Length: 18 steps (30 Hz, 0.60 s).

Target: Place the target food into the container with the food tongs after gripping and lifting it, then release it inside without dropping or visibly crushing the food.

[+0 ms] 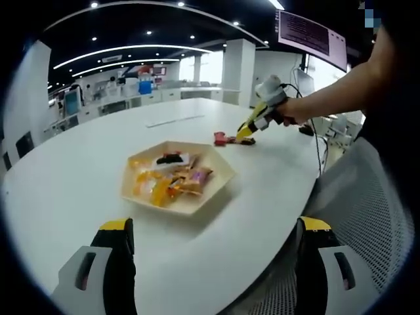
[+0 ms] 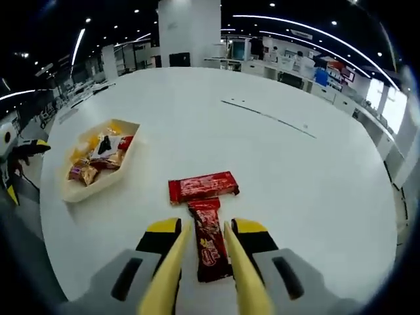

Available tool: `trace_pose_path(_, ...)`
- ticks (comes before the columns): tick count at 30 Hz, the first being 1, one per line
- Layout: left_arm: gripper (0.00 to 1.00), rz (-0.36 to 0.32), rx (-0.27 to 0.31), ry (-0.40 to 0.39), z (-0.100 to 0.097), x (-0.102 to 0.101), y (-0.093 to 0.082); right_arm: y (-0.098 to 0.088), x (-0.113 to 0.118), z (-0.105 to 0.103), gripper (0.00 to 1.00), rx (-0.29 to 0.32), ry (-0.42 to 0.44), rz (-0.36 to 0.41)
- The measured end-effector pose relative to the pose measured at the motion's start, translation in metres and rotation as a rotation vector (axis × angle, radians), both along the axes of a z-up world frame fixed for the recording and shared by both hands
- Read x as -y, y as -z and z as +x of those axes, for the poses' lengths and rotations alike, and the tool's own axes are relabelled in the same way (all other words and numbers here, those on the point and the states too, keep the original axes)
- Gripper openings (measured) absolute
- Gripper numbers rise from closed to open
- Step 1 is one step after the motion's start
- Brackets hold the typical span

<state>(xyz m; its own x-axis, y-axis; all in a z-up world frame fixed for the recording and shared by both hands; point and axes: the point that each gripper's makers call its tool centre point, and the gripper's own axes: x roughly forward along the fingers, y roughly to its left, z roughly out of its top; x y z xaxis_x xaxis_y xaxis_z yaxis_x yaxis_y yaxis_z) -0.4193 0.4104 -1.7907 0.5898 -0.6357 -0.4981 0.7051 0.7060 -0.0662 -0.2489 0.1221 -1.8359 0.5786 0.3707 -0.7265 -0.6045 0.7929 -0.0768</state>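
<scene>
Straddling the dark-red snack bar (image 2: 211, 249), tongs (image 2: 205, 275) slightly apart.

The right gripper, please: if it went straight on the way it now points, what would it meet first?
The right gripper already straddles the dark red snack bar; going on, it would likely meet the red wrapped bar lying crosswise at its far end, though depth is unclear.

You can't read the wrappers in the tray (image 1: 220, 187); they blur together. The tongs (image 2: 205, 268) hide the near end of the bar (image 2: 211, 244), so you can't tell if they touch it.
</scene>
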Motion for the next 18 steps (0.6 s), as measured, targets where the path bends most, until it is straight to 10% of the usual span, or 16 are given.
trace_pose_path(18,1.0,-0.054,-0.027,0.028,-0.001,0.005,-0.004,-0.01,-0.003,-0.008,0.23,-0.043,0.064,0.059)
